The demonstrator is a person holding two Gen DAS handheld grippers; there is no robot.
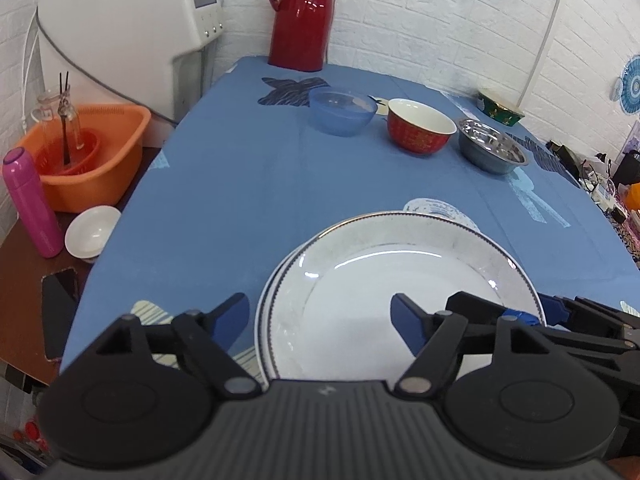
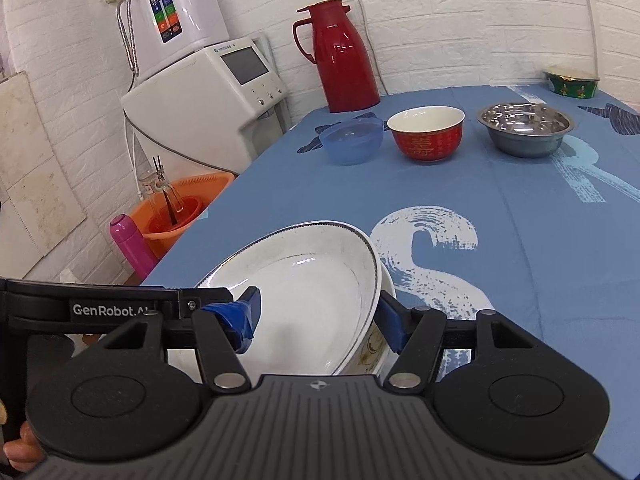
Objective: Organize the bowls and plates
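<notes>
While the plates (image 1: 400,276) sit stacked at the table's (image 1: 224,200) near edge (maybe three), three bowls (image 2: 427,133) wait unsorted farther back; both the left gripper (image 1: 320,316) and the right gripper (image 2: 320,312) gape empty around the stack.

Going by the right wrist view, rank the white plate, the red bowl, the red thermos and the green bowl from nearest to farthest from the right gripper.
1. White plate, right at the right gripper, between its jaws.
2. Red bowl, mid-table, ahead and slightly right.
3. Red thermos, at the table's far edge by the wall.
4. Green bowl, far right corner.
</notes>
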